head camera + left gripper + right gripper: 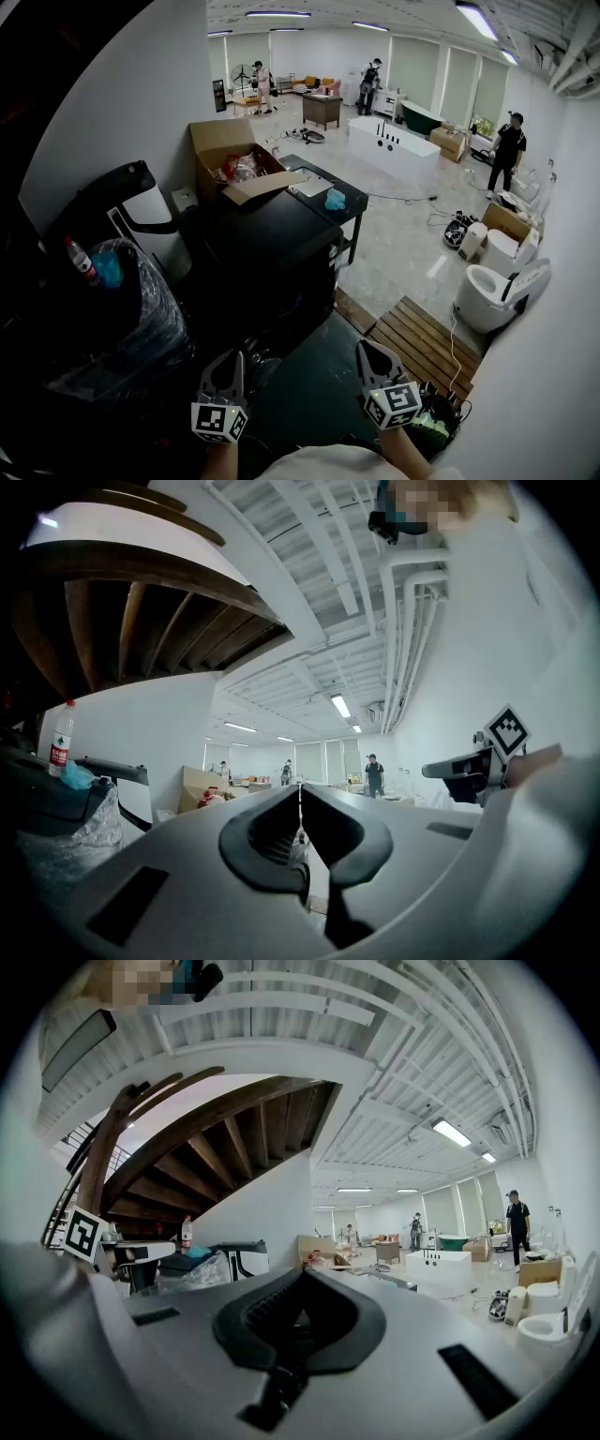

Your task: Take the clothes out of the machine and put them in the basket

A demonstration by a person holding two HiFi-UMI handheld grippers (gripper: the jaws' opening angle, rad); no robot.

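The grey two-jaw left gripper (pixel 228 361) and matching right gripper (pixel 368 352) were held level, jaws closed together, empty. No clothes, machine or basket could be identified; a black cabinet (pixel 272 253) stood ahead. The step required locating the machine, then opening the jaws before reaching in.

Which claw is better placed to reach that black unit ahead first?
Left, probably: the left claw sits straight in front of the black unit, while the right claw lies off its right corner, toward the wooden decking. Both are shut, empty.
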